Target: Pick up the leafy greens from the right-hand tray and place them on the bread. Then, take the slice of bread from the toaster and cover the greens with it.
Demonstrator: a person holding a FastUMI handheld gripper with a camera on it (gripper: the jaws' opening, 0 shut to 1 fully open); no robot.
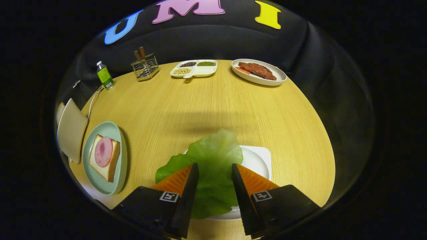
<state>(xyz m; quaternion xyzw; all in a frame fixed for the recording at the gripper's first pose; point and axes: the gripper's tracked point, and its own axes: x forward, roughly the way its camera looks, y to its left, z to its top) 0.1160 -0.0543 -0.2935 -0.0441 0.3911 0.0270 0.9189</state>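
- Pale wood counter [206, 106] fills the booth, and at its near edge the leafy greens [213, 156] lie between the tool [215, 173] fingers, draped over the white right-hand tray [258, 160].
- Both fingers flank the leaf with a clear gap between them; whether either pad touches the leaf I cannot tell, so I judge the tool to be open around it rather than clamped on it.
- Judging by this, the first step is only at the grasp: the greens are not yet on the bread.
- Off to the left, well apart from the tool, a pale green plate [116, 133] carries a bread slice [111, 166] topped with a round of ham [103, 151]; nothing green lies on it.
- Just beyond that plate stands a cream toaster [70, 131]; its bread slice is not clear to me, and that second step looks untouched.
- Across the counter sit a divided dish of beans [194, 68], a plate with meat [258, 71], a wire rack [145, 67] and a small bottle [104, 76].
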